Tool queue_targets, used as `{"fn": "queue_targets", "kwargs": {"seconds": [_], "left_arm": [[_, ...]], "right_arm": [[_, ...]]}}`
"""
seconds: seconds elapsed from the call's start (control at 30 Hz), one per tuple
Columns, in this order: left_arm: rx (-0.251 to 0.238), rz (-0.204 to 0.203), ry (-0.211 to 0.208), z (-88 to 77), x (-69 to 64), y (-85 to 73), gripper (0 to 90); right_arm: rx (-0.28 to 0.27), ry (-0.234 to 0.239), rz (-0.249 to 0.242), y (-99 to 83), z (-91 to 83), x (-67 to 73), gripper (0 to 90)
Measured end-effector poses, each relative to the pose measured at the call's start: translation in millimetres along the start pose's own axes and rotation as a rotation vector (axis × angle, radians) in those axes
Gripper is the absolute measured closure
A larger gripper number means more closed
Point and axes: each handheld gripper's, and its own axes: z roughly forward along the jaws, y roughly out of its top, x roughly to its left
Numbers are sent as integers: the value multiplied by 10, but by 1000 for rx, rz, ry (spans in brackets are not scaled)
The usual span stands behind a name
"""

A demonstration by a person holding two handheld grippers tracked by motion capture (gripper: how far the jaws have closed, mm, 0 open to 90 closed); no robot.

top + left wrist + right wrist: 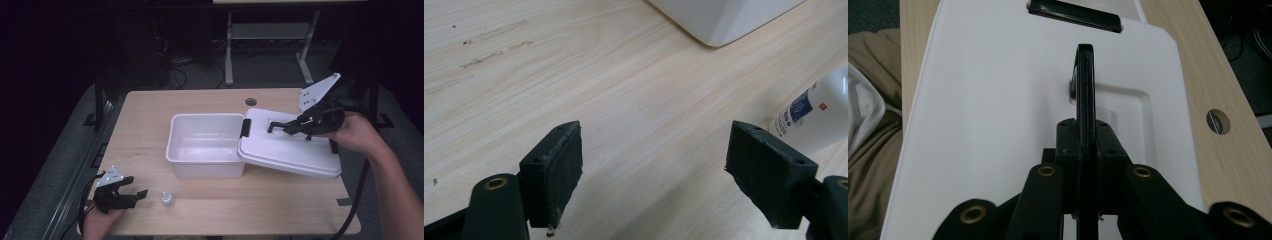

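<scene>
- A light wooden table [150,115] with rounded corners stands in the middle of the room. Its grain runs left to right.
- A round cable hole [251,102] sits near the table's far edge, a little right of the middle.
- Faint grey scuff marks [489,45] streak the wood on the left part of the tabletop.
- A small dark strip of tape [343,201] lies at the table's near right edge.
- The grey metal frame of another desk [229,50] stands on the floor beyond the far edge.
- Loose dark cables [175,70] lie tangled on the grey floor [270,75], far and left of that frame.
</scene>
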Motion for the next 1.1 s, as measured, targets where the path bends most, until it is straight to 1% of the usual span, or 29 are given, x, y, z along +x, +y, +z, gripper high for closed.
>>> {"fn": "queue_targets", "kwargs": {"seconds": [0.4, 0.47, 0.5, 0.83, 1.1], "left_arm": [[10, 4, -3, 14, 0, 0, 226], [9, 4, -3, 12, 0, -1, 226], [7, 4, -3, 11, 0, -1, 226], [10, 3, 0, 14, 6, -2, 225], [9, 3, 2, 13, 6, -1, 226]], "right_arm": [[4, -13, 16, -168, -98, 8, 836], [5, -11, 18, -179, -97, 9, 836], [9, -11, 20, -219, -92, 10, 836], [4, -5, 31, -349, -58, 10, 836], [4, 6, 51, -479, -7, 10, 836]]}}
